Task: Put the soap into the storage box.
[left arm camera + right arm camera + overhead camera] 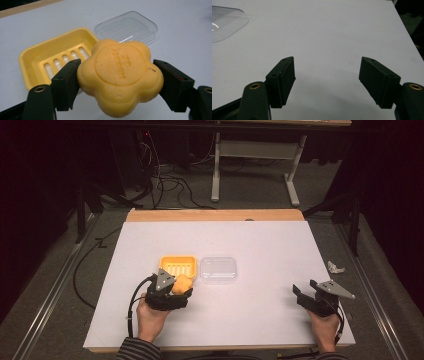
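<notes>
Orange soap, yellow dish

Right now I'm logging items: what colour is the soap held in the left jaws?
Orange-yellow, the soap matches the yellow dish; clearest in the left gripper view.

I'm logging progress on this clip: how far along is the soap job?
Done: the clear lid lies off beside the yellow dish, which is empty. In hand: the left claw grips the flower-shaped soap. Left: likely setting it in the dish; the right claw waits open.

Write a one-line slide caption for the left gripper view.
Left tool grips a flower-shaped yellow soap before the yellow soap dish and clear lid.
</notes>
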### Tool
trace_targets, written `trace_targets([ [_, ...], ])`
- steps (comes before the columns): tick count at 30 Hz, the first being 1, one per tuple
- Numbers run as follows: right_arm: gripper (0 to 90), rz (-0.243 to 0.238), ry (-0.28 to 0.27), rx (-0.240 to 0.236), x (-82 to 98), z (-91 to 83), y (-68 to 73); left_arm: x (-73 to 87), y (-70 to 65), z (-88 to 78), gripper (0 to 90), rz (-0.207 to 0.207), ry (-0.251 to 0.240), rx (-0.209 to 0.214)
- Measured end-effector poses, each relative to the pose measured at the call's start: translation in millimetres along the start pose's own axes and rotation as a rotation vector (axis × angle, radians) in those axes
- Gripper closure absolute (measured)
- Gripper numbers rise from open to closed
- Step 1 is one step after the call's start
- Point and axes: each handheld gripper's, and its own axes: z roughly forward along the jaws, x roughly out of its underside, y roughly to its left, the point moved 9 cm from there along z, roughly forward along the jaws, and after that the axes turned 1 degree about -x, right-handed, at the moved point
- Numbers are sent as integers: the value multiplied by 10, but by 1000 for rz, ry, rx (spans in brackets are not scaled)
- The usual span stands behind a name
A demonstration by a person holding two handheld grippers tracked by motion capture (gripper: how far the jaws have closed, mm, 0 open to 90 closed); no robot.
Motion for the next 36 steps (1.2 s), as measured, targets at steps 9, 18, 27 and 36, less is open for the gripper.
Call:
trace_targets([
  [9,293,-4,-5,-1,-4,0,-2,-58,69,-17,262,-18,-14,3],
  [18,294,-6,-3,1,-2,0,-3,-172,141,-36,262,-15,-34,1],
  [27,294,-5,-7,-2,-5,-1,-7,-228,239,-4,262,-28,-22,-15],
  [36,294,1,0,-2,0,-1,-3,-296,358,71,262,-42,-13,-44],
])
